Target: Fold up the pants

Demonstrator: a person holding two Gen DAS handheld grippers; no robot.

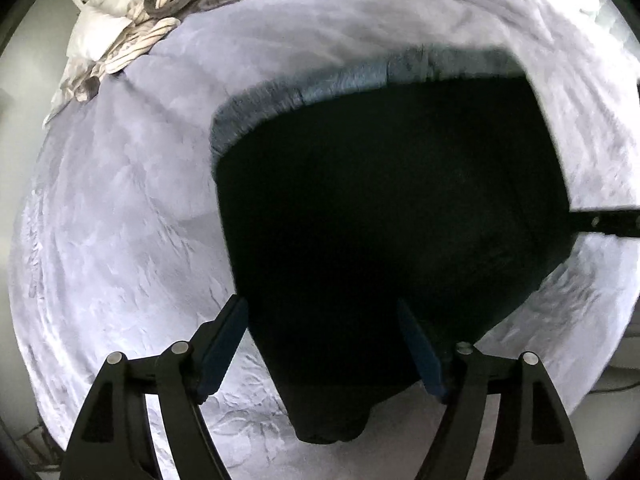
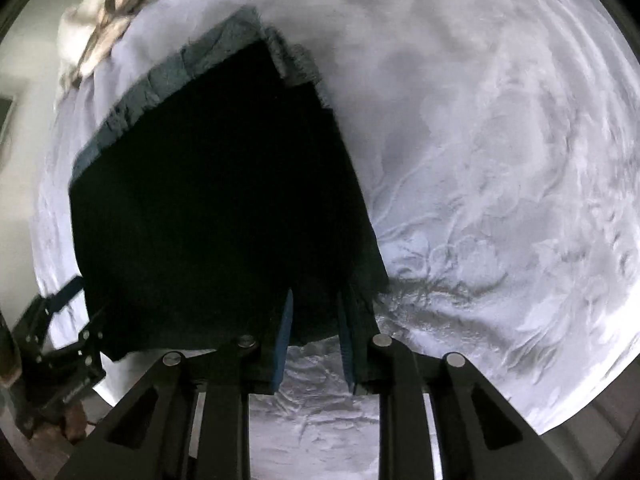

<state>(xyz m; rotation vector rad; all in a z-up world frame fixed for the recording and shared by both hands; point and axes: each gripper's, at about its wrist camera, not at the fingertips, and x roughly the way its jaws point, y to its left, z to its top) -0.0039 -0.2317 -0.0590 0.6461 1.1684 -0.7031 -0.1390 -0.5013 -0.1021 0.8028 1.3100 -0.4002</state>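
Dark pants (image 1: 380, 200) lie folded flat on a pale bedspread (image 1: 120, 220), their grey-blue ribbed waistband (image 1: 340, 80) at the far edge. My left gripper (image 1: 320, 314) points down over their narrow near end. It is open wide, with cloth between the fingers (image 1: 224, 344) and the pads not pressing. In the right wrist view the pants (image 2: 220, 200) fill the left half. My right gripper (image 2: 316, 308) stands at their near right corner with a narrow gap between the jaws; the cloth's edge and bare bedspread show in that gap. Part of each gripper shows at the edge of the other's view.
Crumpled patterned bedding and white pillows (image 1: 132, 28) lie at the far left of the bed. Wrinkled bedspread (image 2: 500, 180) spreads to the right of the pants. The bed's near edge and the floor (image 2: 72, 432) show low in both views.
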